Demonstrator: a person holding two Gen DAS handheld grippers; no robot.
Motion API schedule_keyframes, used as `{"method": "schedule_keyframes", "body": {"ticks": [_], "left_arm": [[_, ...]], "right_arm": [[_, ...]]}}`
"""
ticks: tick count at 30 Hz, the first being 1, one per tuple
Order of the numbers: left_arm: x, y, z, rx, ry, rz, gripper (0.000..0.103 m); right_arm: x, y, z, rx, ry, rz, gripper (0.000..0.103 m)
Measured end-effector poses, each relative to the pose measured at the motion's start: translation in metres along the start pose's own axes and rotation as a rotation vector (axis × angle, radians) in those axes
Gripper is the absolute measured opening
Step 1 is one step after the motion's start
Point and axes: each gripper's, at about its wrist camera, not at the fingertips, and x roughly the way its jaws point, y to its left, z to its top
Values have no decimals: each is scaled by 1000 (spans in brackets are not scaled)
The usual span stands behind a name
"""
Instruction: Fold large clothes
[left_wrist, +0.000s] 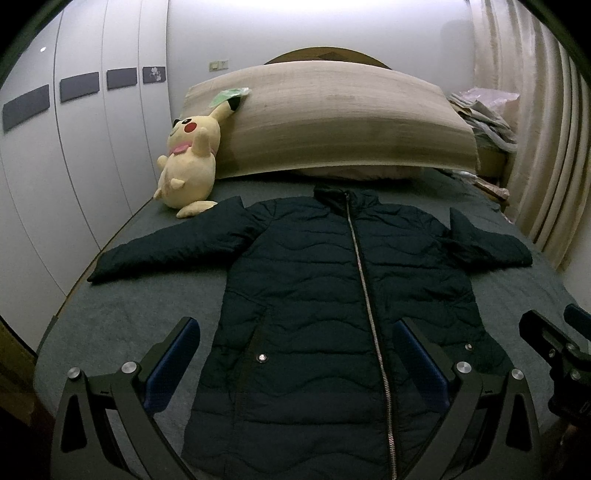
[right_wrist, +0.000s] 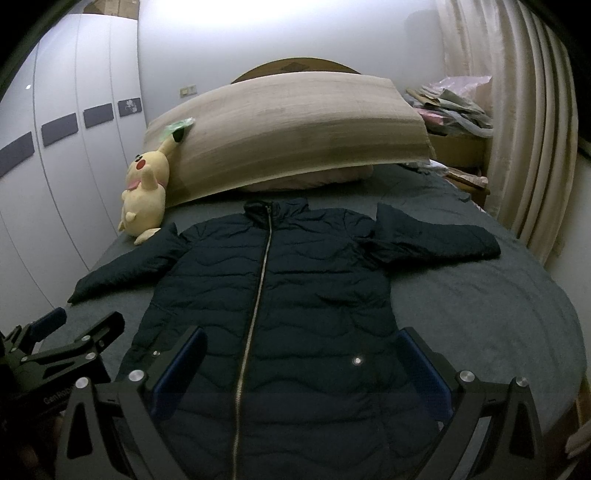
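A dark quilted jacket lies flat and face up on the bed, zipped, collar toward the pillow, both sleeves spread outward; it also shows in the right wrist view. My left gripper is open and empty, held above the jacket's lower left part. My right gripper is open and empty above the lower right part. The right gripper shows at the right edge of the left wrist view, and the left gripper at the left edge of the right wrist view.
The jacket lies on a grey-blue bedsheet. A yellow plush toy leans on a long beige pillow at the headboard. White wardrobe doors stand left, curtains right, with a clutter pile beside the bed.
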Motion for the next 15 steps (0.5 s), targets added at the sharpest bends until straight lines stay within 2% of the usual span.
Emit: {"method": "schedule_keyframes", "body": {"ticks": [15], "left_arm": [[-3, -2, 0, -3, -4, -2, 103]], "right_arm": [[-2, -1, -2, -3, -6, -5, 103]]}}
